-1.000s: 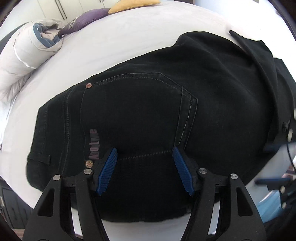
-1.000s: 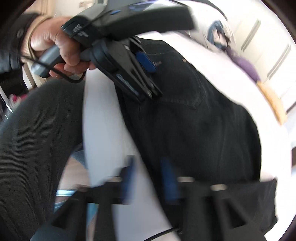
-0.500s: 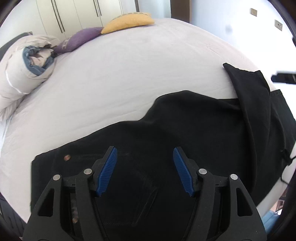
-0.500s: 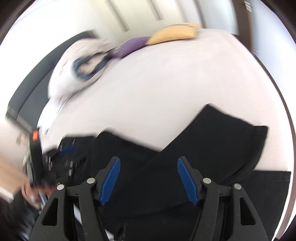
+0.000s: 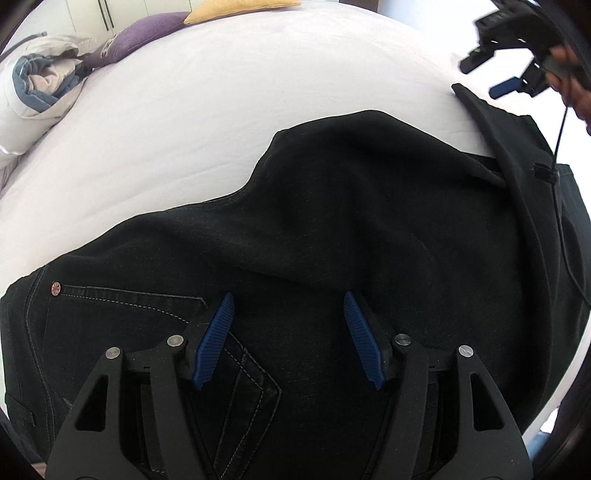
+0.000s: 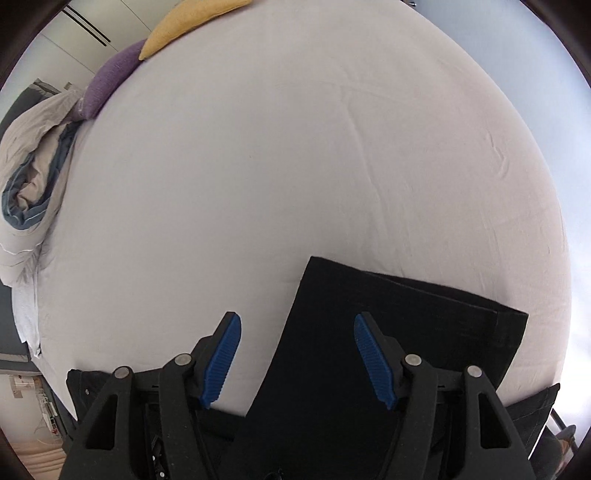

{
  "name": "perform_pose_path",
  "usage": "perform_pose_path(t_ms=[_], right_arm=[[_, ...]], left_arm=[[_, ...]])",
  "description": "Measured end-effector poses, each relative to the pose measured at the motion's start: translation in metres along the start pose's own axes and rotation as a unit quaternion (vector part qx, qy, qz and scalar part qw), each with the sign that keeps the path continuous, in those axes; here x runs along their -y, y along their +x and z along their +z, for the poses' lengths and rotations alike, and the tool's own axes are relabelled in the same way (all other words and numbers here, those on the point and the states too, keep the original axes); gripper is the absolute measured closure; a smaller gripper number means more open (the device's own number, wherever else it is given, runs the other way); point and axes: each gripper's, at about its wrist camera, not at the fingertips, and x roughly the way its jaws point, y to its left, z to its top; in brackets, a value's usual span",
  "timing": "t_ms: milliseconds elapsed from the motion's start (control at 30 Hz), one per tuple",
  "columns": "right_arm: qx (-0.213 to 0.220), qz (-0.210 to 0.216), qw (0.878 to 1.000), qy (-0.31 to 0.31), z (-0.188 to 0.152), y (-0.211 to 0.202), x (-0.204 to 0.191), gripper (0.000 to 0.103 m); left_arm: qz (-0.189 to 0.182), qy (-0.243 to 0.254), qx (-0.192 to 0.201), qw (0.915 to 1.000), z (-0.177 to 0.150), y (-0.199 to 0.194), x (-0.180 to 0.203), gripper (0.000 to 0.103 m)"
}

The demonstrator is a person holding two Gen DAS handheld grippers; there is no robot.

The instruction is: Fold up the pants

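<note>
Black jeans point(image 5: 332, 229) lie on a white bed point(image 5: 240, 110), with a back pocket and copper rivet at lower left in the left wrist view. My left gripper point(image 5: 288, 339) is open and empty just above the seat of the jeans. My right gripper point(image 6: 297, 354) is open and empty above the folded-over leg end point(image 6: 388, 325). The right gripper also shows in the left wrist view point(image 5: 517, 74), held by a hand at the top right above the leg hem.
A bundled duvet point(image 6: 33, 177) lies at the bed's left end. A purple pillow point(image 6: 110, 77) and a yellow pillow point(image 6: 184, 26) lie at the far side. White wardrobe doors stand behind them.
Both grippers have swung up and back from the jeans. The right gripper now faces across the bed over the leg end; the left sits lower over the seat again.
</note>
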Motion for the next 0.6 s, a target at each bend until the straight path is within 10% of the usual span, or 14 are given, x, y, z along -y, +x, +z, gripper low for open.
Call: perform_pose_path(t_ms=[333, 600], right_arm=[[-0.064, -0.07, 0.995, 0.0, 0.009, 0.053, -0.025, 0.037], [-0.059, -0.07, 0.996, -0.002, 0.012, 0.047, -0.021, 0.095]], left_arm=[[-0.003, -0.002, 0.013, 0.9999, -0.002, -0.002, 0.001, 0.043], [0.001, -0.002, 0.016, 0.9999, -0.029, -0.019, -0.005, 0.042]])
